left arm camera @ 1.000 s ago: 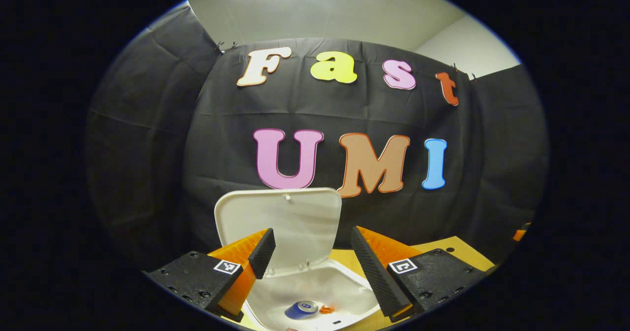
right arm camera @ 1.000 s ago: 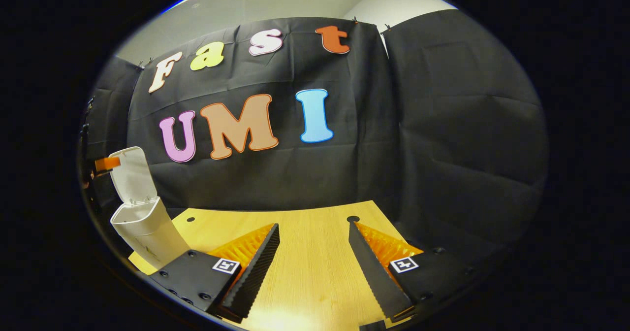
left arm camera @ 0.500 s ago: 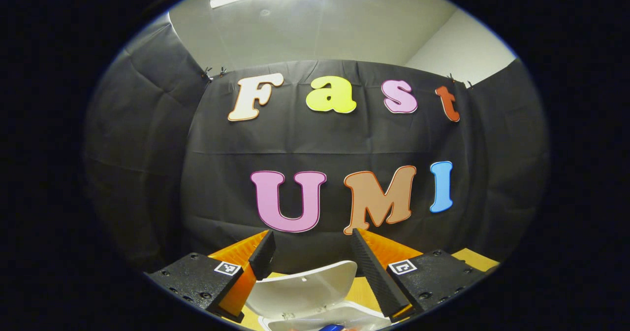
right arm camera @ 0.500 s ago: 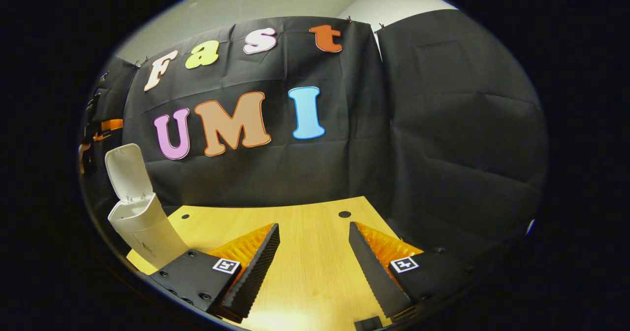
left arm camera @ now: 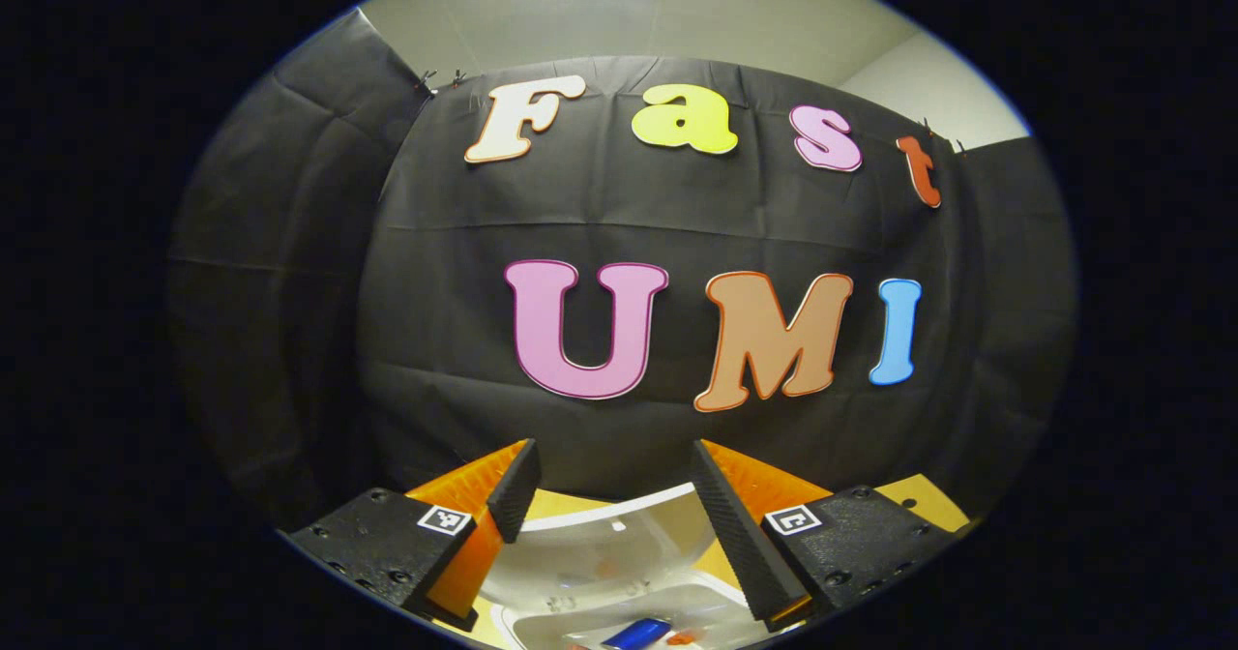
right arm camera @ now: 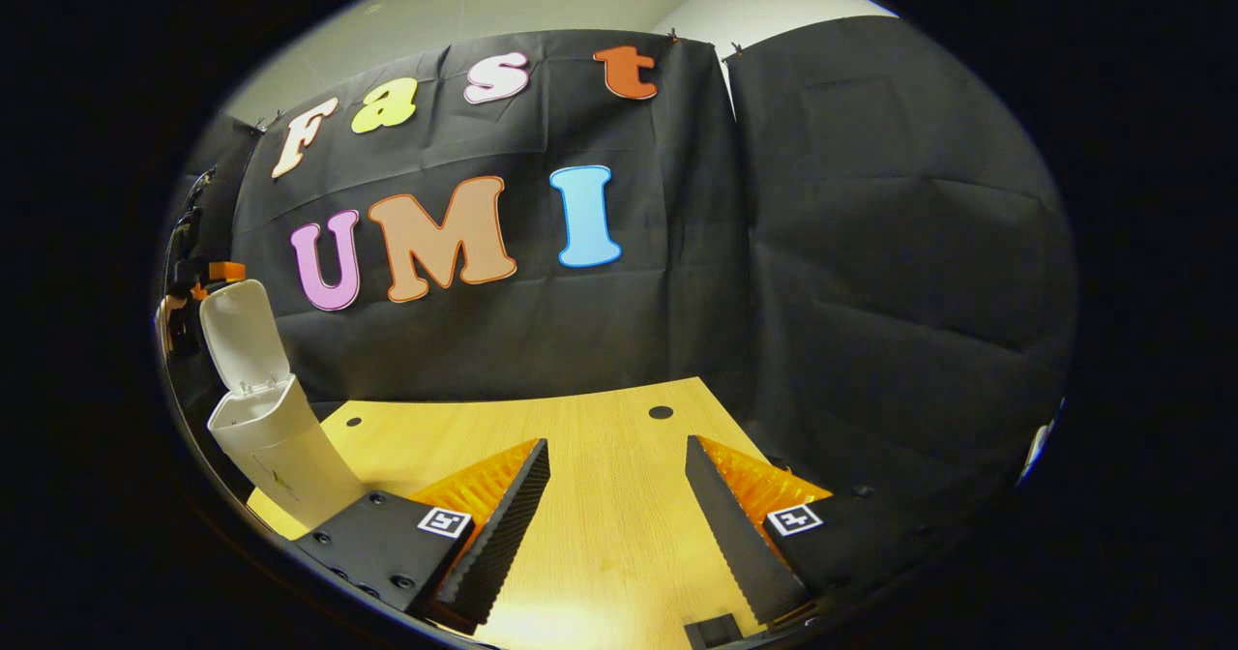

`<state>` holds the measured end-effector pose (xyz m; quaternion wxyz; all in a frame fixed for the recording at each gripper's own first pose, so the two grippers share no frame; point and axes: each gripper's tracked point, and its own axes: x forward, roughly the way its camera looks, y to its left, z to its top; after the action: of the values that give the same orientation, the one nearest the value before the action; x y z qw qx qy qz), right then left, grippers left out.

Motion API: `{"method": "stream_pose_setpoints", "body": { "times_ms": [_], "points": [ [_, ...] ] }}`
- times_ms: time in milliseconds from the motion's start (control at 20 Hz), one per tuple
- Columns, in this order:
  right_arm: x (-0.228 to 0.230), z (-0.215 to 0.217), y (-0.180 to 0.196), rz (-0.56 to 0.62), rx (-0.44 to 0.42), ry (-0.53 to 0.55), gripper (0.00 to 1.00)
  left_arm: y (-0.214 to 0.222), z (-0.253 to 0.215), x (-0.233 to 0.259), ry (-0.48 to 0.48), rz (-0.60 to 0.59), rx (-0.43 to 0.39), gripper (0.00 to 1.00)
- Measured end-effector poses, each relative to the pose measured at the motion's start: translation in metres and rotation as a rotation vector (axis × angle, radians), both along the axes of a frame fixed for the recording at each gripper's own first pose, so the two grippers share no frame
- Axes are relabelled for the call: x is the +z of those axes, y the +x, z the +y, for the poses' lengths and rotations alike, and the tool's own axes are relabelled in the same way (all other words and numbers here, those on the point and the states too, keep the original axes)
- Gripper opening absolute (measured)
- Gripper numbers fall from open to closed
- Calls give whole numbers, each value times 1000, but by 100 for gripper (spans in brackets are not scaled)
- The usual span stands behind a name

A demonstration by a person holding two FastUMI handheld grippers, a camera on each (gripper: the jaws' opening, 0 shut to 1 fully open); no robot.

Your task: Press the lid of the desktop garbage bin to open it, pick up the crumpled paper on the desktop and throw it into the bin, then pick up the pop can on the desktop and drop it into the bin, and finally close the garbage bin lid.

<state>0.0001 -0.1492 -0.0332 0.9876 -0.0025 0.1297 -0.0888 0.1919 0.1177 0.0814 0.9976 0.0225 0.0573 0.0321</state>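
In the left gripper view the white bin's lid [left arm camera: 609, 544] stands raised just below and between my left gripper's open fingers. My left gripper [left arm camera: 612, 455] hovers over the lid's top edge with nothing in it. Beneath the lid the bin's mouth [left arm camera: 542, 621] is open, with the blue pop can [left arm camera: 636, 634] and a small orange scrap [left arm camera: 680, 638] lying inside. In the right gripper view the bin [right arm camera: 280, 447] stands at the table's far left with its lid [right arm camera: 242, 336] upright, and part of the left gripper [right arm camera: 224, 271] shows behind the lid's top. My right gripper [right arm camera: 615, 445] is open above the bare table.
The wooden table [right arm camera: 600, 418] stretches ahead of the right gripper, with small round holes [right arm camera: 661, 411] near its far edge. Black cloth walls close the booth behind and to the right. The table's right corner [left arm camera: 919, 500] shows past the left gripper.
My left gripper has risen from in front of the lid to over its top edge, so the lid now looks foreshortened below the fingers. The lid stays upright. The right gripper barely drifted.
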Motion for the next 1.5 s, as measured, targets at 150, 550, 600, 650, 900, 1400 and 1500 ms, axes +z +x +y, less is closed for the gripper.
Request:
{"method": "stream_pose_setpoints", "body": {
  "times_ms": [150, 550, 600, 650, 900, 1400, 1500],
  "points": [
    [-4, -4, -2, 9, 5, 7, 95, -13, -10, 0, -33, 2, -7, 92],
    [-17, -22, 0, 50, 87, 8, 95, -71, -39, -23, 27, -28, 30, 90],
    [-17, -25, 0, 56, 100, 3, 95, -78, -43, -29, 42, -30, 41, 90],
    [-17, -28, 2, 62, 112, -2, 95, -85, -45, -37, 52, -27, 53, 92],
    [-18, -41, 12, 90, 171, -20, 95, -117, -57, -78, 42, -37, 153, 90],
    [-27, -38, 37, 126, 307, -59, 95, -153, -57, -167, 28, 92, 310, 95],
    [-34, -36, 38, 136, 322, -53, 95, -150, -56, -157, 69, 55, 326, 95]
  ]
}}
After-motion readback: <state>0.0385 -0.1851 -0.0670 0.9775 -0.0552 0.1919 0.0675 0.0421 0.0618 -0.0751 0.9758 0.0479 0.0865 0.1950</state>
